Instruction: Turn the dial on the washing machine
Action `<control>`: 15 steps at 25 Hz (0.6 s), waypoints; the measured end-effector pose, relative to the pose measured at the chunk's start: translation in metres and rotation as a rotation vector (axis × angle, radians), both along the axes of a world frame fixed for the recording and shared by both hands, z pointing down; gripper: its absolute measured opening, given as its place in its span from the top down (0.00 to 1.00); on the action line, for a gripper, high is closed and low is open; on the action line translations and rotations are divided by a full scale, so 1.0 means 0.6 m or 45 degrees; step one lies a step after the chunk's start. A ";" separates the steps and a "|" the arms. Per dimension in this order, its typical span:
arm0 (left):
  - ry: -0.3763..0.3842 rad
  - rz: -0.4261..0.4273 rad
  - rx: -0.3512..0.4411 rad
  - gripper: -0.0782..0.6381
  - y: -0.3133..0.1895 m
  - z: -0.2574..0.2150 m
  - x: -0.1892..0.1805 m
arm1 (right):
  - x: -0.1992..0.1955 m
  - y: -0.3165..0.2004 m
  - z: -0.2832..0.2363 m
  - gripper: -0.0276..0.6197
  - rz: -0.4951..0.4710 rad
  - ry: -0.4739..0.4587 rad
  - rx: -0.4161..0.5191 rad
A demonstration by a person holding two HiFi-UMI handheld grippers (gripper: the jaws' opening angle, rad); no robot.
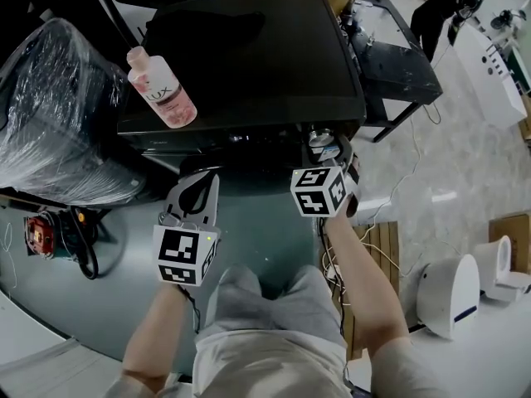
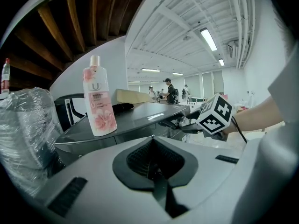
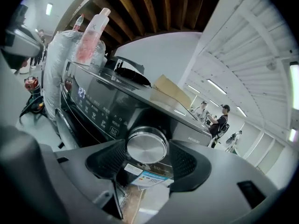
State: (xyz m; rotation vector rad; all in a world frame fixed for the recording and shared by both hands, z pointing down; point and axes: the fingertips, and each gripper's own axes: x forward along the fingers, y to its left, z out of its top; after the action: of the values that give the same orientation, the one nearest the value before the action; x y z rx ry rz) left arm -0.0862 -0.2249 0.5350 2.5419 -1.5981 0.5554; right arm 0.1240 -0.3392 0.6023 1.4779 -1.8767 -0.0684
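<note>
The black washing machine (image 1: 249, 56) stands in front of me, with its lit control panel (image 3: 93, 107) along the front. Its round silver dial (image 3: 147, 145) sits at the panel's right end, showing as a small metal disc (image 1: 320, 137) in the head view. My right gripper (image 3: 147, 149) is shut on the dial, one dark pad against each side. My left gripper (image 1: 199, 187) hangs lower left of the panel, away from the machine, jaws shut on nothing (image 2: 154, 161). The left gripper view also shows the right gripper (image 2: 189, 125) at the machine's front.
A pink bottle (image 1: 162, 89) stands on the machine's lid near its left front corner. A plastic-wrapped bulk (image 1: 58, 114) sits to the left, with a red tool and cables (image 1: 40, 232) on the floor. A black table (image 1: 398, 56), white appliances (image 1: 452, 293) and a person (image 1: 440, 7) are to the right.
</note>
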 end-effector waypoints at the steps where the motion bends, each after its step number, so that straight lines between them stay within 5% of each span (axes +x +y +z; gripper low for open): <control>1: -0.001 -0.003 -0.001 0.86 0.001 -0.004 -0.002 | -0.002 0.004 -0.005 0.48 -0.005 -0.005 -0.005; 6: -0.002 -0.011 -0.005 0.87 0.009 -0.043 -0.013 | -0.008 0.036 -0.063 0.49 -0.017 -0.133 -0.014; 15: 0.004 0.004 0.038 0.87 0.043 -0.162 -0.008 | -0.022 0.118 -0.246 0.68 -0.090 -0.396 0.115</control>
State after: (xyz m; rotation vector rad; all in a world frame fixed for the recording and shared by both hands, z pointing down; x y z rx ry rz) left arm -0.0909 -0.1989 0.4377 2.5659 -1.6139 0.5317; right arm 0.1107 -0.2685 0.4548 1.5530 -2.1998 0.0472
